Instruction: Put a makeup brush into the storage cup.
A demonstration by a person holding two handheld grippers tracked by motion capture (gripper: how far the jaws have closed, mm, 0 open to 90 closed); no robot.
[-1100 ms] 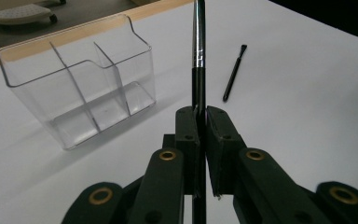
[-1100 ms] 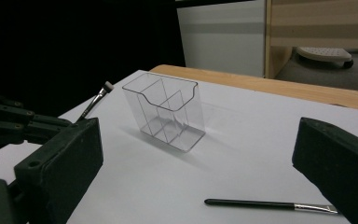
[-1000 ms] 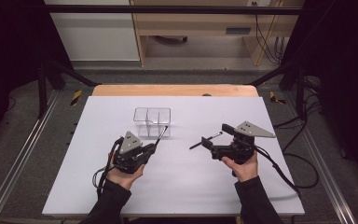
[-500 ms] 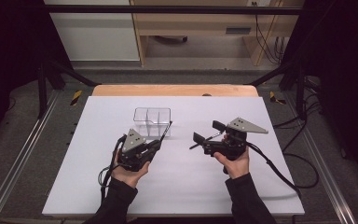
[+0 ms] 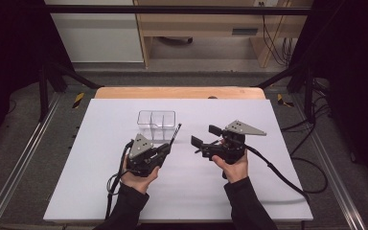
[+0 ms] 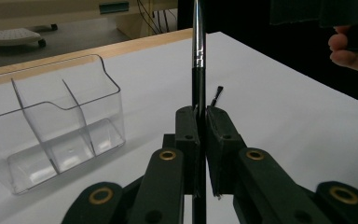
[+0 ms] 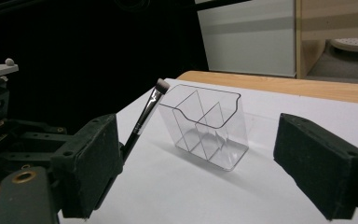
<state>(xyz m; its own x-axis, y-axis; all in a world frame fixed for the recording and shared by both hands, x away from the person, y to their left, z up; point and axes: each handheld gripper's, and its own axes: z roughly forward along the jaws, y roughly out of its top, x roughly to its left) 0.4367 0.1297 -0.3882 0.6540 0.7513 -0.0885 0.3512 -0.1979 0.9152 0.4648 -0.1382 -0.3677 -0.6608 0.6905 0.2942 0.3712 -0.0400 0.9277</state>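
My left gripper [image 5: 166,147] is shut on a thin black makeup brush [image 5: 175,134] with a silver ferrule. The brush points up and away toward a clear plastic organizer [image 5: 156,125] with several compartments. In the left gripper view the jaws [image 6: 199,126] clamp the brush [image 6: 198,46] low on its handle, with the organizer [image 6: 51,126] to the left. My right gripper [image 5: 205,135] hovers open just right of the brush. Its jaws have just been closing a little, with nothing between them. The right gripper view [image 7: 205,172] faces the organizer [image 7: 205,130] and the brush [image 7: 144,119].
The white table top [image 5: 100,191] has a wooden strip [image 5: 179,92] along its far edge. Cables trail from both grippers toward the near edge. Metal frame rails run along both sides of the table, with dark floor beyond.
My right gripper has moved left, closer to the left gripper and the brush. The left gripper has stayed almost still with the brush in it.
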